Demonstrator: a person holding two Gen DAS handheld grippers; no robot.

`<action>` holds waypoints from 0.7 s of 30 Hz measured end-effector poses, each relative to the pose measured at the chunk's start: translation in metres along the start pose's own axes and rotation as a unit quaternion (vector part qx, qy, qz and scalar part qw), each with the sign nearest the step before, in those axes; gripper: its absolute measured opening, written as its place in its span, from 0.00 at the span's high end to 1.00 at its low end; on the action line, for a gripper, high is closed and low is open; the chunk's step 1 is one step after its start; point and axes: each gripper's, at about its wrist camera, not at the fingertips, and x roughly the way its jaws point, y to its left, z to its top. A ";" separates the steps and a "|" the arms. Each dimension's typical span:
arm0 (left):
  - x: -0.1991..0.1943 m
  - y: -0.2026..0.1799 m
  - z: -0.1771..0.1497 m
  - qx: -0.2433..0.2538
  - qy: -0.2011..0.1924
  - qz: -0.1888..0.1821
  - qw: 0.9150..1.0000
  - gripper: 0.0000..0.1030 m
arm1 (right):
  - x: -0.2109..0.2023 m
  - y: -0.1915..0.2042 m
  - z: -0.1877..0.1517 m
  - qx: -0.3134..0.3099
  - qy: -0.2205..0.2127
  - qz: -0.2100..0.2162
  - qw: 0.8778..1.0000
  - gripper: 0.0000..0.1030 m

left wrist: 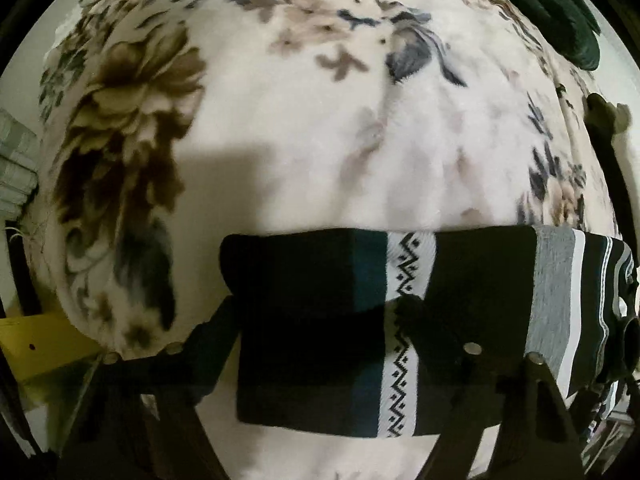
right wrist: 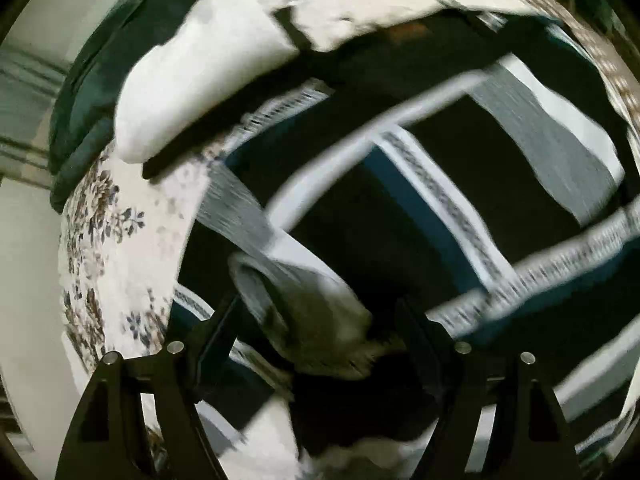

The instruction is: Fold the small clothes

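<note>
1. Cream floral plush blanket covers the bed you work on; a dark green cushion sits at its far right corner.
2. Your black, teal and grey striped knit garment lies folded across the near edge.
3. Left tongs are spread apart, straddling it.
4. Right tongs are spread too, around a bunched grey fold; blur hides any contact.
5. It looks soft, light and floppy: take hold at corners or a folded edge.

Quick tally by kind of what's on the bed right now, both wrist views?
Patterned dark garment: 1
Floral blanket: 1
Dark green cushion: 1
White pillow: 1
Tongs: 2, left and right
Total: 6
</note>
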 end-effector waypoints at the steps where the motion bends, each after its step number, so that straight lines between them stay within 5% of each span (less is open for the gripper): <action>1: 0.001 0.000 0.000 0.000 -0.002 -0.001 1.000 0.23 | 0.011 0.012 0.005 -0.011 0.006 -0.010 1.000 0.22; 5: 0.004 -0.002 0.002 0.002 -0.010 -0.003 1.000 0.32 | 0.057 0.055 0.003 -0.047 0.080 0.027 0.995 0.22; 10: -0.009 -0.013 0.008 0.019 -0.028 0.000 0.999 0.93 | 0.058 0.091 -0.018 -0.100 0.102 0.071 0.987 0.22; 21: -0.098 -0.039 0.011 0.063 -0.092 0.000 0.994 0.95 | -0.012 -0.020 -0.006 0.002 0.055 0.003 0.998 0.22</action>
